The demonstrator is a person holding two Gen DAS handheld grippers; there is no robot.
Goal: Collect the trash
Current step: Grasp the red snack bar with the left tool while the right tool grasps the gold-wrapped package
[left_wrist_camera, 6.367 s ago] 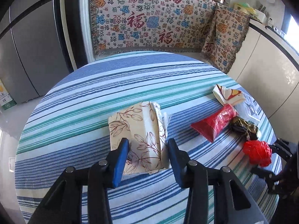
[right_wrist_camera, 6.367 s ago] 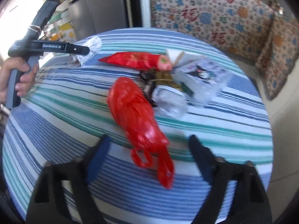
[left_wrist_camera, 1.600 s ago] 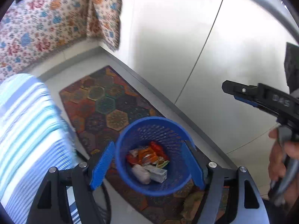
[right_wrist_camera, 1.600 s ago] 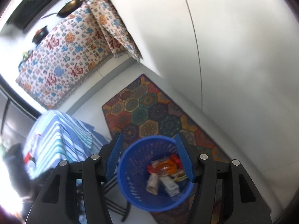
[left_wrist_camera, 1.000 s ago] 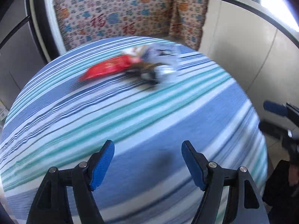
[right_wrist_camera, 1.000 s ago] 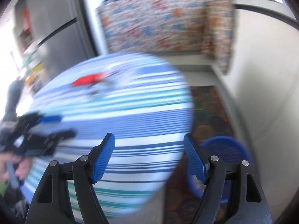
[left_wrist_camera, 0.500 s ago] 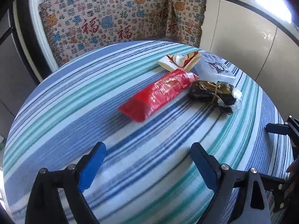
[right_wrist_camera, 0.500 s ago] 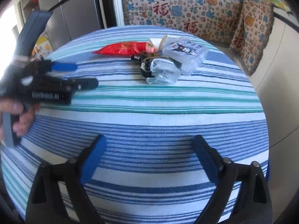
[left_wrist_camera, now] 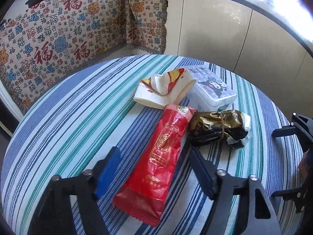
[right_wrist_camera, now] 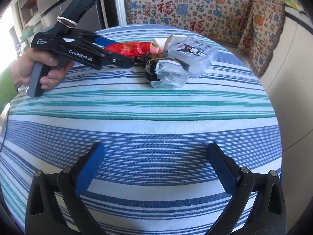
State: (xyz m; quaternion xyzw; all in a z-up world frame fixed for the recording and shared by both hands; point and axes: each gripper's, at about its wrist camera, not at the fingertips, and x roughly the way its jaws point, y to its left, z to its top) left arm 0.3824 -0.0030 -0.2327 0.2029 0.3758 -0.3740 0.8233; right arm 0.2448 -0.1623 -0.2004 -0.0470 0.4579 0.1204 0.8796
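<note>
Red wrapper [left_wrist_camera: 156,162] | between spread left hand-held gripper [left_wrist_camera: 151,162] fingers | right hand-held gripper [right_wrist_camera: 154,168] spread, apart

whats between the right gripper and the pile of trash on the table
Only bare striped tablecloth, as the right wrist view shows. The right gripper is open over the near edge; the nearest trash, a dark wrapper bundle, lies across the table.

Round table under blue/teal/white striped tablecloth [left_wrist_camera: 74,105]. Behind its far edge: patterned throw [left_wrist_camera: 58,31] with red and blue Chinese characters, draped over furniture. Cream cabinet fronts [left_wrist_camera: 225,37] beyond right edge. Grey refrigerator [right_wrist_camera: 50,2] beyond left.
</note>
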